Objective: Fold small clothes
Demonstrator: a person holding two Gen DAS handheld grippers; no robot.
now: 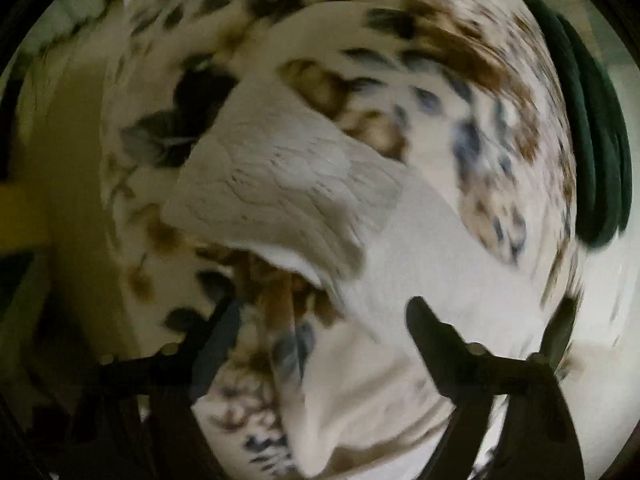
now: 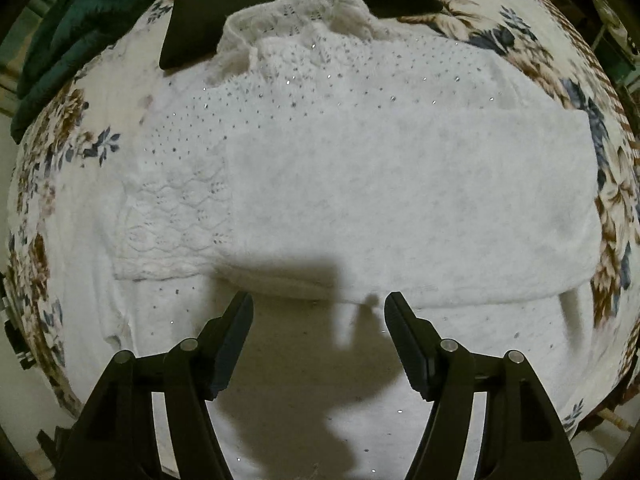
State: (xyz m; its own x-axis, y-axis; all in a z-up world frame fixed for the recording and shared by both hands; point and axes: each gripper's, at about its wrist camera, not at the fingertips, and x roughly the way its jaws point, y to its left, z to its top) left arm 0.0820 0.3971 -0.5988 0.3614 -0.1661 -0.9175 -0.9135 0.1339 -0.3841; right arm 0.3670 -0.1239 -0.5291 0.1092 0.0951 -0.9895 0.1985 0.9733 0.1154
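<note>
**Right wrist view decides the approach: folded edge lying crosswise ahead of the jaws**

Right wrist view: the right gripper [image 2: 319,304] is hovering with its jaws spread and nothing between them. The white sweater [image 2: 360,168] is lying flat on the floral sheet [image 2: 56,152], filling most of the frame. A plain flap is lying folded over the beaded knit, and its near edge [image 2: 400,296] is running left to right, straight ahead of the fingertips and just beyond them. The sweater's long axis is therefore sitting across the gripper's line of approach, not along it. A lace-knit sleeve [image 2: 172,224] is lying to the left of the flap; the collar end is reaching the far side, where it is overlapping a dark cloth [image 2: 192,28]. A green blanket [image 2: 80,20] is bunched at the far left.

Left wrist view: the frame is heavily motion-blurred. The left gripper [image 1: 324,308] is showing both fingers well apart, released, with nothing clamped between them as far as the blur allows. A white knit fold [image 1: 280,192] is lying ahead of the jaws, on the sheet, angled from lower left to upper right.

Judgement: the right gripper is the better placed for the next fold, facing the crosswise edge squarely.
</note>
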